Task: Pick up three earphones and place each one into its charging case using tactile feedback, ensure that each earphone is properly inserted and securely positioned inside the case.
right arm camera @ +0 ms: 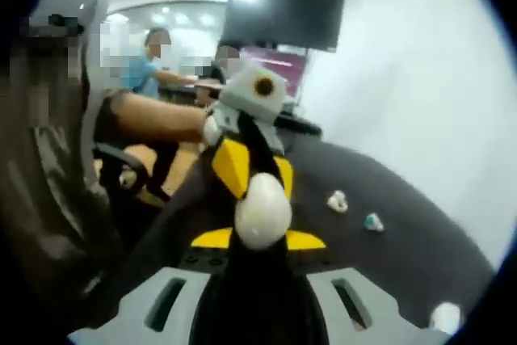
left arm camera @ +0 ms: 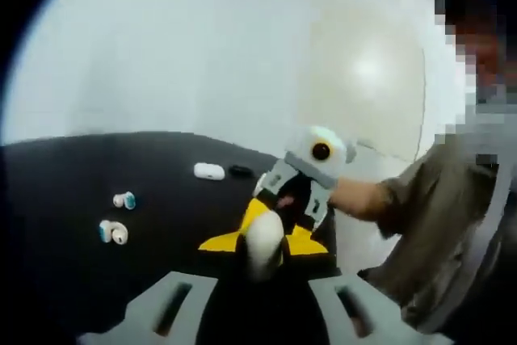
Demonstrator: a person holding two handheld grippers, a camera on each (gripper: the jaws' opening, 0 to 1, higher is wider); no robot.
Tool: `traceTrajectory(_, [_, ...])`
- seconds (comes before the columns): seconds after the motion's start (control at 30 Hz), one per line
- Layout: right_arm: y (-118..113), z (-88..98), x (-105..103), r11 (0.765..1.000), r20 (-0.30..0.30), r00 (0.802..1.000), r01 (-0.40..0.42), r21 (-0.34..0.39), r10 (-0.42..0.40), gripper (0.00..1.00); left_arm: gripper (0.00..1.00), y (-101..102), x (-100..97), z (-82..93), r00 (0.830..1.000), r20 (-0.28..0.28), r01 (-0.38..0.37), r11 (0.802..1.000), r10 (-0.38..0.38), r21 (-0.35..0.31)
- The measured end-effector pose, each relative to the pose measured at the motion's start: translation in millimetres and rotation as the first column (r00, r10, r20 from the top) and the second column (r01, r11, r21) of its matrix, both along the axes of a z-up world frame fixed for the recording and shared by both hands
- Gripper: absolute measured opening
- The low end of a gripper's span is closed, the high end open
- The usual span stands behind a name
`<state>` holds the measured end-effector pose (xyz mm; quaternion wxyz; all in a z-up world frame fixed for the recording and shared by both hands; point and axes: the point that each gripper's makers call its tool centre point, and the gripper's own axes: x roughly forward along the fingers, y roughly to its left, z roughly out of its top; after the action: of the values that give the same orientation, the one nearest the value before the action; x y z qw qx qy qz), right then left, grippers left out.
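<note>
Black table (left arm camera: pixel 73 175) carries 3 small earphone pieces (left arm camera: pixel 123 199).

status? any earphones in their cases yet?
Done: nothing visibly seated. Two earphones lie loose on the black table, and a white case sits apart from them, its contents unreadable. In hand: a white rounded piece meets between the left gripper and right gripper; case or earphone, cannot tell. Left: the loose earphones, then checking seating.

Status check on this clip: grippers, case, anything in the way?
Both grippers, left and right, meet at the white case; who grips it, unclear. Two earphones loose on the black table. Nothing between.
</note>
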<state>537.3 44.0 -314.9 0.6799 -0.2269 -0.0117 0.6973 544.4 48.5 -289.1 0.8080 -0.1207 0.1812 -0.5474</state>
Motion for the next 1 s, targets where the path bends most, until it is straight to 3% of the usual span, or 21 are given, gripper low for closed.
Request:
traceTrajectory(0.13, [0, -0.3, -2, 1.0, 0.025, 1.0, -0.004, 0.007, 0.004, 0.22, 0.16, 1, 0.8, 1.9, 0.992, -0.124, -0.001, 0.998, -0.007, -0.062])
traceTrajectory(0.23, [1, -0.7, -2, 1.0, 0.037, 0.999, -0.009, 0.013, 0.008, 0.21, 0.17, 3, 4.9, 2.7, 0.988, -0.154, -0.007, 0.996, -0.006, -0.085])
traceTrajectory(0.3, [1, -0.8, -2, 1.0, 0.037, 0.999, -0.008, 0.016, 0.008, 0.21, 0.18, 5, 11.7, 5.9, 0.991, -0.13, -0.051, 0.994, 0.037, -0.102])
traceTrajectory(0.37, [1, 1.2, -5, 1.0, 0.046, 0.999, -0.018, 0.022, 0.017, 0.21, 0.18, 14, 25.6, 11.6, 0.989, -0.067, -0.138, 0.983, 0.131, -0.122])
traceTrajectory(0.47, [0, 1.3, 0, 1.0, 0.014, 1.0, -0.013, 0.028, 0.012, 0.21, 0.19, 15, 25.8, 8.5, 0.988, -0.079, -0.142, 0.984, 0.133, -0.11])
traceTrajectory(0.5, [0, 1.1, 0, 1.0, -0.003, 1.0, -0.009, 0.028, 0.009, 0.21, 0.2, 16, 26.7, 8.6, 0.988, -0.07, -0.145, 0.984, 0.138, -0.108])
traceTrajectory(0.57, [-1, 0.3, -1, 1.0, -0.096, 0.995, -0.005, 0.023, 0.007, 0.21, 0.21, 17, 28.2, 8.6, 0.988, -0.03, -0.156, 0.983, 0.153, -0.096])
traceTrajectory(0.7, [-2, -0.5, 2, 1.0, -0.171, 0.985, -0.009, 0.02, 0.012, 0.21, 0.21, 24, 28.1, 12.3, 0.985, 0.025, -0.169, 0.981, 0.172, -0.094])
traceTrajectory(0.77, [-2, -1.5, 1, 1.0, -0.172, 0.985, -0.01, 0.022, 0.014, 0.21, 0.21, 30, 32.5, 23.3, 0.979, 0.057, -0.186, 0.972, 0.196, -0.143])
traceTrajectory(0.87, [-2, -1.7, 1, 1.0, -0.173, 0.985, -0.013, 0.024, 0.017, 0.21, 0.21, 46, 41.7, 41.5, 0.967, 0.046, -0.232, 0.941, 0.25, -0.248])
traceTrajectory(0.93, [-2, -2.2, 1, 1.0, -0.172, 0.985, -0.013, 0.025, 0.018, 0.21, 0.21, 54, 49.9, 43.9, 0.96, 0.043, -0.261, 0.938, 0.277, -0.227])
traceTrajectory(1.0, [-2, -2.6, 1, 1.0, -0.164, 0.986, -0.015, 0.026, 0.019, 0.21, 0.21, 63, 63.5, 44.8, 0.94, 0.081, -0.316, 0.937, 0.33, -0.15])
